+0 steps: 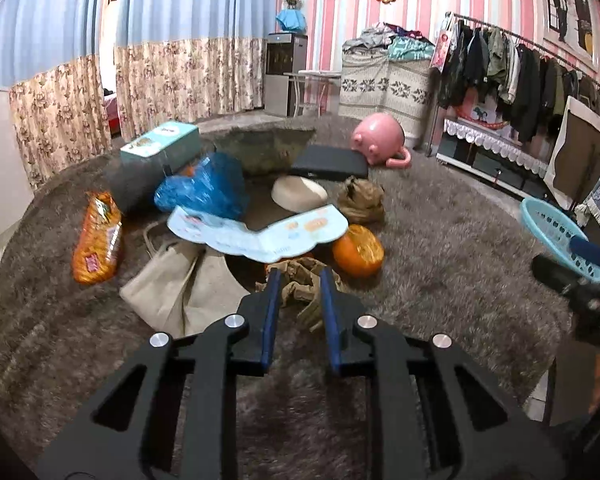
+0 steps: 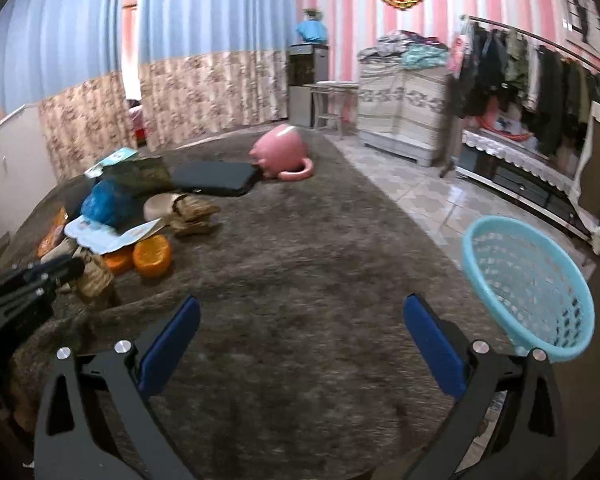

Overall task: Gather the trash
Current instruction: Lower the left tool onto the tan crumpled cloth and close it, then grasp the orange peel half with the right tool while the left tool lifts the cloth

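Nearest, left hand-held gripper [image 1: 299,276], narrowed onto crumpled brown paper wad [image 1: 300,285] on shaggy grey-brown carpet [image 1: 440,264]; blue pads flanking it, apparently pinching, probably for lifting out of the litter heap. Just beyond, orange halves [image 1: 358,250] and pale blue printed leaflet [image 1: 260,234]. Right hand-held gripper [image 2: 302,330] spread wide, empty, beside light blue perforated plastic basket [image 2: 528,284], tilted mouth-inward, likely ready to receive trash.
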`<state>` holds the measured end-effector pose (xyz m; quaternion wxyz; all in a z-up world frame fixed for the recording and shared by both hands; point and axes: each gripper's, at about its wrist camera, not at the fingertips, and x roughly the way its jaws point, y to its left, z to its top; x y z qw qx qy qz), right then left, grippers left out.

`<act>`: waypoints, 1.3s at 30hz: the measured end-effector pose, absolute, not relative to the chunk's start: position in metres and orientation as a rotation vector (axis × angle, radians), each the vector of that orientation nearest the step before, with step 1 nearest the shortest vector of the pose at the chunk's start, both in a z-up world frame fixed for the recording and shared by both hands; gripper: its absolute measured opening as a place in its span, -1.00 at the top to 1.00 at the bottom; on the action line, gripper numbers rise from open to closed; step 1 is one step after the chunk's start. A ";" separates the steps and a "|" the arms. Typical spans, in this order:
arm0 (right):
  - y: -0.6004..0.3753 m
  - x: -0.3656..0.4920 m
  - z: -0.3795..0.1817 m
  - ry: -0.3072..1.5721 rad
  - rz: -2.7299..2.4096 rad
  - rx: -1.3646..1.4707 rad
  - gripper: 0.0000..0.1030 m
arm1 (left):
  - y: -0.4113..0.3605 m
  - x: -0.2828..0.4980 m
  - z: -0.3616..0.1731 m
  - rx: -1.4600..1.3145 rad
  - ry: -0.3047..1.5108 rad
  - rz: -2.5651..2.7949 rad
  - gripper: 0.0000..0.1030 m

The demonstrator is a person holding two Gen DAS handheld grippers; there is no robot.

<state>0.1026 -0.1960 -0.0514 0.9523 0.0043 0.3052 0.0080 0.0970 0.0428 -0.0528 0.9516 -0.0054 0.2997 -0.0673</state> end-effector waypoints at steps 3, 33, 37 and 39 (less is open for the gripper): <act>-0.186 0.109 -0.053 0.625 0.055 0.008 -0.93 | 0.049 0.091 -0.044 -0.015 0.584 -0.139 0.64; -0.089 0.191 -0.083 0.793 0.375 -0.008 0.35 | 0.145 0.104 -0.010 -0.044 0.488 0.035 0.65; -0.125 0.175 -0.065 0.762 0.325 -0.014 0.35 | 0.121 0.110 -0.001 -0.041 0.474 -0.014 0.65; -0.150 0.164 -0.050 0.726 0.266 -0.027 0.35 | 0.103 0.115 0.005 -0.035 0.460 -0.046 0.65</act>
